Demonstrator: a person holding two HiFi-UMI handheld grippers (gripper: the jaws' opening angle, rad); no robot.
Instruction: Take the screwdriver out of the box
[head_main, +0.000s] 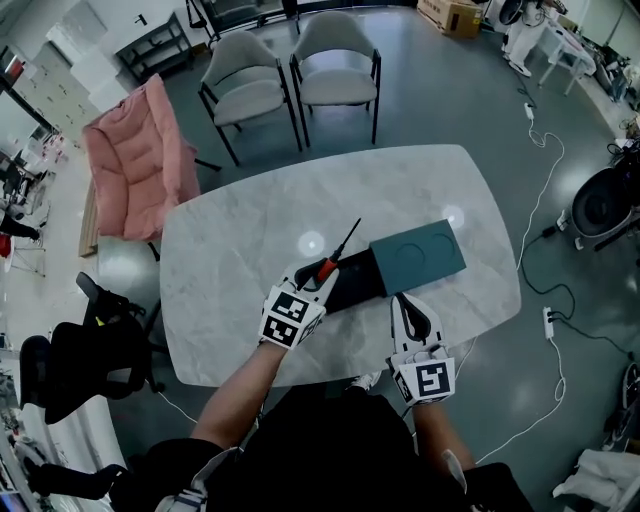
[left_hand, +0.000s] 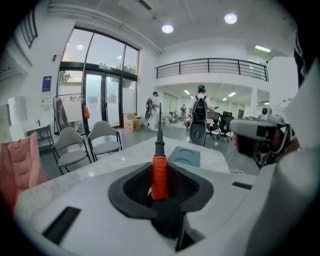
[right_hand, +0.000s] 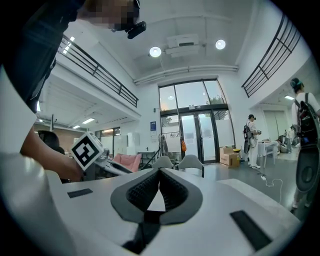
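Note:
My left gripper (head_main: 318, 278) is shut on the screwdriver's orange handle (head_main: 327, 268) and holds it above the white marble table (head_main: 240, 260). The black shaft (head_main: 349, 235) points up and away. In the left gripper view the handle (left_hand: 159, 177) stands upright between the pads of the left gripper (left_hand: 160, 172). The dark open box (head_main: 352, 287) lies just right of it, with its teal lid (head_main: 417, 254) beside it. The lid (left_hand: 184, 156) also shows past the handle. My right gripper (head_main: 403, 300) hovers near the box's near side, and the right gripper (right_hand: 159, 172) is shut with nothing in it.
Two grey chairs (head_main: 290, 75) stand beyond the table's far edge. A pink cover (head_main: 135, 160) drapes a seat at the far left and a black office chair (head_main: 80, 350) sits near left. Cables (head_main: 545, 320) run over the floor at right. People (left_hand: 200, 107) stand far off.

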